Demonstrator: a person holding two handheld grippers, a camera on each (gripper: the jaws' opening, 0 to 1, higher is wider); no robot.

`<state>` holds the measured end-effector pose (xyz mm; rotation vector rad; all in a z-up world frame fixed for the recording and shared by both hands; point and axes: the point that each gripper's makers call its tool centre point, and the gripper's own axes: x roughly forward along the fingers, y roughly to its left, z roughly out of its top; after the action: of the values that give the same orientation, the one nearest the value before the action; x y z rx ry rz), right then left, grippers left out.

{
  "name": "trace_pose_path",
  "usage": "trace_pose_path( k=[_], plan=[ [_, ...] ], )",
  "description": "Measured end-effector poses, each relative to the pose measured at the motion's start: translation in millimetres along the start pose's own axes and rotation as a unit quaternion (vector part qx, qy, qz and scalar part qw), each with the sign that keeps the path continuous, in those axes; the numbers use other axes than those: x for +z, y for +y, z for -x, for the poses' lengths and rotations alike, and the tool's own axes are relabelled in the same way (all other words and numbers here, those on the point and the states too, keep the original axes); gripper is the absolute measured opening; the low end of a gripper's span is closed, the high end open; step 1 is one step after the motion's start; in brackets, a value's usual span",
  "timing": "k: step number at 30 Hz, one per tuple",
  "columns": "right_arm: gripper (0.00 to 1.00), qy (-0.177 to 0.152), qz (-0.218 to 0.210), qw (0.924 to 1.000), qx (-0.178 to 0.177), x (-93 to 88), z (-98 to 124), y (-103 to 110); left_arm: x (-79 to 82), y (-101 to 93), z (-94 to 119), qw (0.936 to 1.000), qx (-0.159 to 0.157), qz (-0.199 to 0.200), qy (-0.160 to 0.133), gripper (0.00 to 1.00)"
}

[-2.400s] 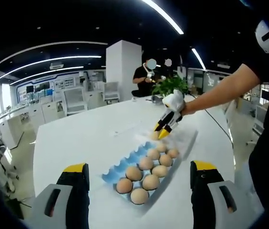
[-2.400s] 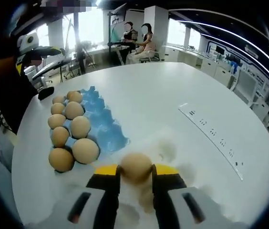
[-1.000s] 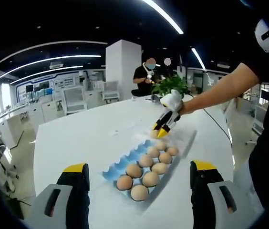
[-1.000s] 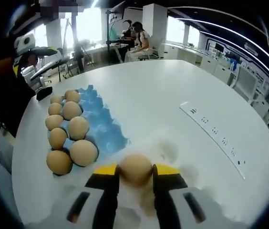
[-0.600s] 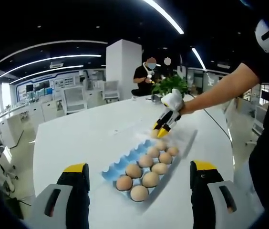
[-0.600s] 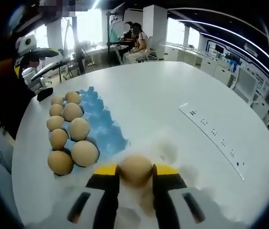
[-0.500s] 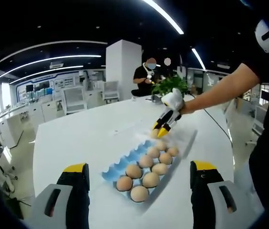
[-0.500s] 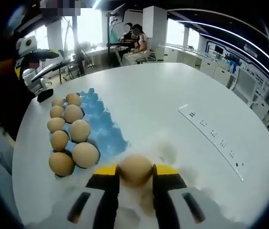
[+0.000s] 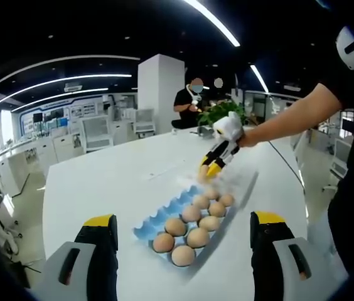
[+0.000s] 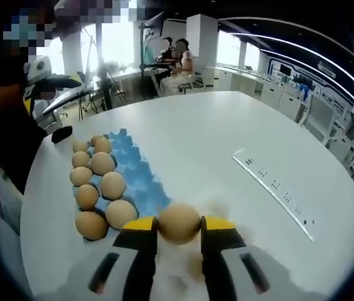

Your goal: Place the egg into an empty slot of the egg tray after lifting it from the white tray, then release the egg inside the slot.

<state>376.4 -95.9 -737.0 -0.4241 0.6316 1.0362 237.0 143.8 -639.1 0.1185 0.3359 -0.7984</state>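
Right gripper [image 10: 179, 229] has its jaws closed on the egg [image 10: 179, 223], gripped between the yellow tips, apparently clear of the white tray [image 10: 183, 276] below. The blue egg tray [image 10: 140, 182] lies ahead and to the left of the jaws, long axis running away from them; its bare blue slots form the row nearest the jaws' line, filled slots further left. Judged next move: carry forward-left, lower into a bare slot. The right gripper is the nearer. Left gripper [image 9: 183, 232] hangs back, jaws wide apart, holding nothing, egg tray [image 9: 164, 216] ahead between them.
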Motion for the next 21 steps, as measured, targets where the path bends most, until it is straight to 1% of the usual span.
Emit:
trace_pose_path(
  k=[6,15,17,21],
  plan=[
    [0.28,-0.007,0.01,0.9999,0.005,13.5,-4.9,9.5,0.4,-0.1,2.3,1.0,-0.002,0.0,-0.003,0.9],
    [0.28,-0.019,0.022,0.9993,0.023,36.7,-25.3,33.5,-1.1,0.2,10.9,1.0,-0.001,0.001,-0.006,0.9],
    [0.28,-0.02,0.024,0.9992,0.025,40.1,-28.2,36.1,-2.4,1.4,13.5,1.0,0.001,0.001,-0.005,0.9],
    [0.28,-0.025,0.031,0.9986,0.034,53.5,-39.2,47.0,-4.7,4.2,18.2,1.0,0.004,0.003,-0.006,0.9]
  ],
)
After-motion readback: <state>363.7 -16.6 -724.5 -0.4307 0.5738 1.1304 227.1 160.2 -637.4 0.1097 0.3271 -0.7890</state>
